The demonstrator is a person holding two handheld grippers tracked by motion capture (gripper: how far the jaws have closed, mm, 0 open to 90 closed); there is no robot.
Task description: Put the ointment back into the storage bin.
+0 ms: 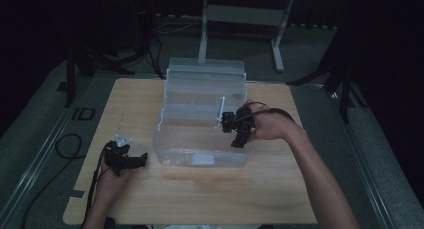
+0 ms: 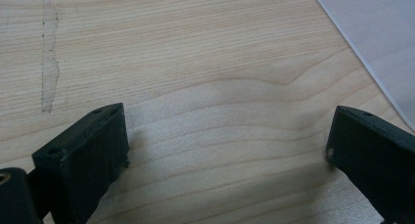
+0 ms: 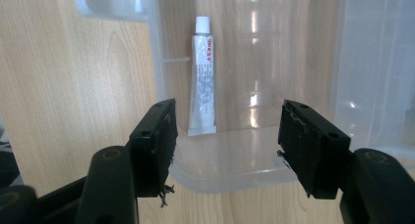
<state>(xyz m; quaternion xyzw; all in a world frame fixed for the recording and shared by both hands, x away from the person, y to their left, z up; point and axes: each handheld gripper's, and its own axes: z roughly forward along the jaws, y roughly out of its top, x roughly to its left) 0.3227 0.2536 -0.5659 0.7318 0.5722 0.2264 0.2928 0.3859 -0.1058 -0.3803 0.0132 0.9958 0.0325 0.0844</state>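
One white tube [image 3: 203,79], lying loose in clear plastic box [image 3: 230,165]; both grippers empty-jawed.

Right gripper [image 3: 227,136]: jaws well apart, nothing between the pads, poised over the box's near rim. Tube just beyond and slightly inboard of the left-hand finger [image 3: 159,141], flat on the box floor, beside the wall. Long axis running straight away from the fingertips; cap at the far end, crimped flat tail nearest the jaws. Likely light, soft-walled, smooth, dents under a hard squeeze; best taken across mid-body, gently, clear of the cap. Left gripper [image 2: 227,150]: jaws wide, holding nothing, low over bare wooden table [image 2: 195,62], well apart from the tube.
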